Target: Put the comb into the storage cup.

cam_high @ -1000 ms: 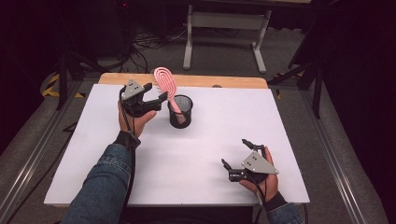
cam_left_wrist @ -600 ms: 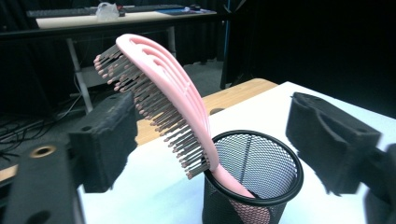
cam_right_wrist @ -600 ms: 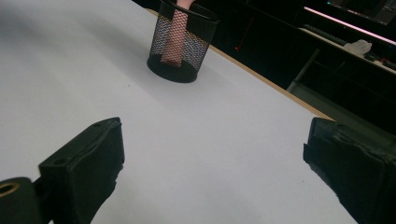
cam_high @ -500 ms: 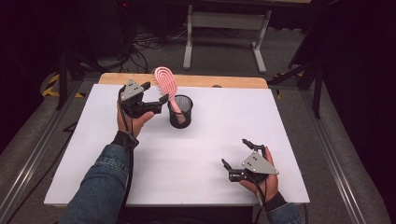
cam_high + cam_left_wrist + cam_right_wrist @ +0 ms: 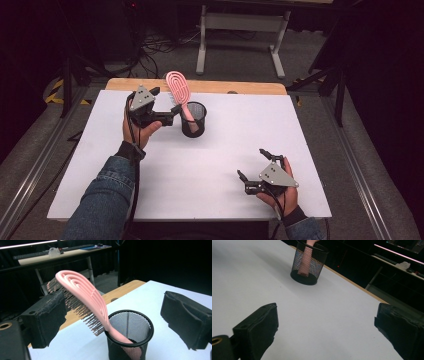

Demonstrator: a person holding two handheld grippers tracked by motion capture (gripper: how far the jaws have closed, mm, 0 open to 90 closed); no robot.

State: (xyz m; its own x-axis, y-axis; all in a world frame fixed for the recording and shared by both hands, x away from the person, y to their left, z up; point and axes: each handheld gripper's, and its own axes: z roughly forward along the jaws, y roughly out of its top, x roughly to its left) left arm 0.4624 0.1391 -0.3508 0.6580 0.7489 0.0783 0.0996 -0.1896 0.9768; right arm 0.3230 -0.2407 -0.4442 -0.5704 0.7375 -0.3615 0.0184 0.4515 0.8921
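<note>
1. Your left gripper [image 5: 170, 111] hovers at the far left of the white table [image 5: 225, 150], just beside the black mesh cup [image 5: 193, 119]. Its jaws stand wide apart and hold nothing. Over the last second it has barely shifted, and the brush has not moved either, so I judge the brush is already let go and your hand is only lingering there.
2. The pink hairbrush [image 5: 179, 92] stands handle-down in the cup, its head leaning back and to the left over the rim. In the left gripper view the brush head [image 5: 77, 288] sits close to the left pad [image 5: 47, 312], bristles toward it, while the right pad [image 5: 185, 312] is well clear of the cup [image 5: 130, 335]. Whether the bristles touch the pad I cannot tell.
3. Your right gripper [image 5: 253, 170] rests near the front right of the table, jaws spread and empty, well apart from the cup. It has not moved either, so it seems to have no part in this step.
</note>
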